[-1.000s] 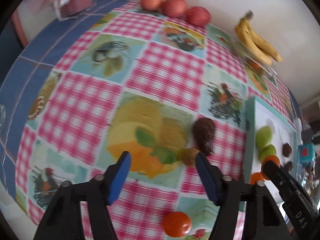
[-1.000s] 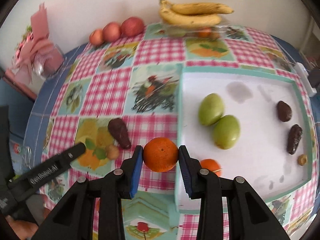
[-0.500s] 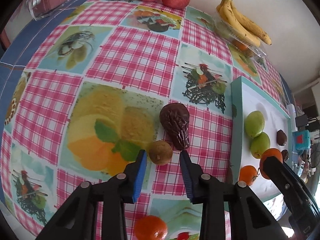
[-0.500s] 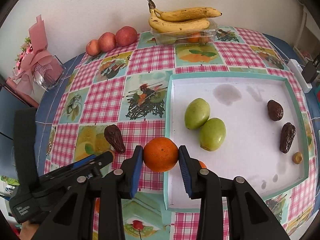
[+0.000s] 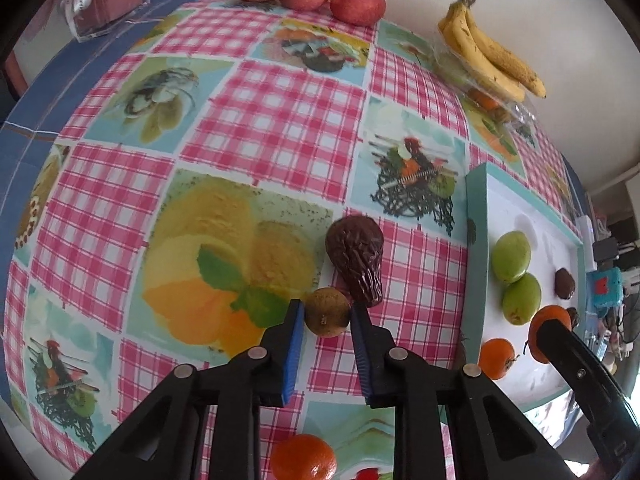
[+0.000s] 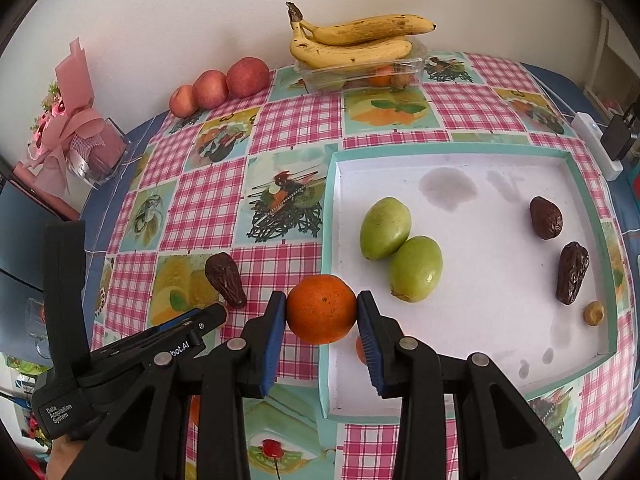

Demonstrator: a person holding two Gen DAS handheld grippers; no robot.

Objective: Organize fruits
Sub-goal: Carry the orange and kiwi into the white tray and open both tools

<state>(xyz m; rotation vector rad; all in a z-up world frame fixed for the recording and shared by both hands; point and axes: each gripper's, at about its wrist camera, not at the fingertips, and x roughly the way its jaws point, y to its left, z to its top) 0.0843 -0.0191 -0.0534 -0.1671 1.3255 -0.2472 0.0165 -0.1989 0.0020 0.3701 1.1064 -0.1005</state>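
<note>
Now both grippers grip fruit.
Left gripper (image 5: 327,316) clamps the small brown fruit (image 5: 327,312); lift clear of the date (image 5: 356,258). Right gripper (image 6: 322,314) holds the orange (image 6: 321,314).

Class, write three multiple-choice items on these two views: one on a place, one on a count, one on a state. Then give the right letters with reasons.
1. Where do the bananas lie?
A in the tray
B on a clear plastic box
C beside the apples

2. How many green fruits are in the tray?
A one
B two
C four

3. What does the right claw hold?
A nothing
B a date
C an orange

Key: B, the bananas rest on the box by the wall; B, two green fruits lie side by side; C, both pads press the orange.
</note>
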